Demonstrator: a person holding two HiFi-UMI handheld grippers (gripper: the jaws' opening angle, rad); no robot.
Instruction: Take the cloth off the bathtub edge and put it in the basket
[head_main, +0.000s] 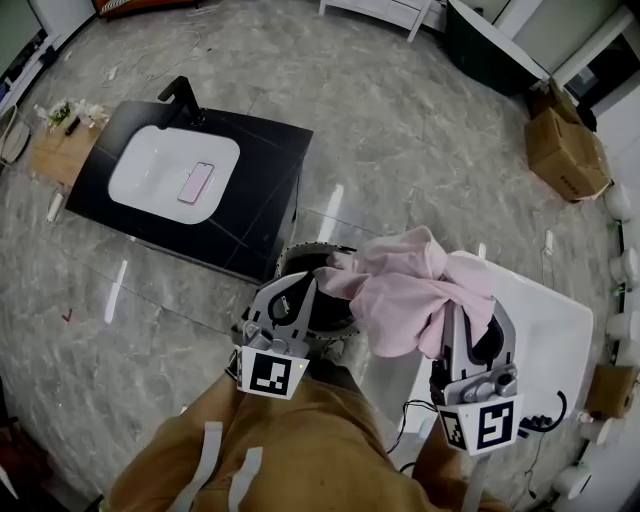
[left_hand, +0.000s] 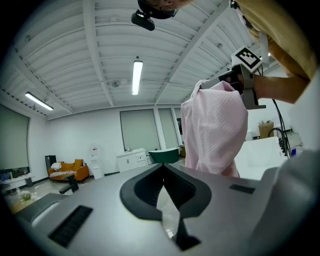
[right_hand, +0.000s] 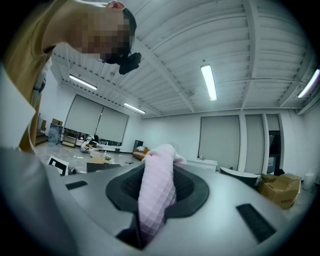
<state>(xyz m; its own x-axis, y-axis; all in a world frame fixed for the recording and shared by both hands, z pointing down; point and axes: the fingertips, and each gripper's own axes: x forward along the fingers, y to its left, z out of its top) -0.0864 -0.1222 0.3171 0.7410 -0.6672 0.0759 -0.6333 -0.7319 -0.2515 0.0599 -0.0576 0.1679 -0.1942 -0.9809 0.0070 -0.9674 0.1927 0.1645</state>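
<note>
Right gripper (head_main: 470, 325) clamped on bunched pink cloth (head_main: 405, 290), cloth lifted off the white bathtub (head_main: 545, 335), hanging by the dark basket (head_main: 300, 262), left gripper (head_main: 303, 288) jaws together, empty, just beside the cloth

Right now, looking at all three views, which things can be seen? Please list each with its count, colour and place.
cloth: one, pink, hanging bunched from the right gripper, beside the basket
basket: one, dark, on the floor below the left gripper
bathtub: one, white, lower right
vanity: one, black with a white sink, upper left
phone: one, pink, lying in the sink
cardboard box: one, brown, far right
second tub: one, dark, top right
left gripper: one, grey, jaws together, empty
right gripper: one, grey, closed on the cloth
</note>
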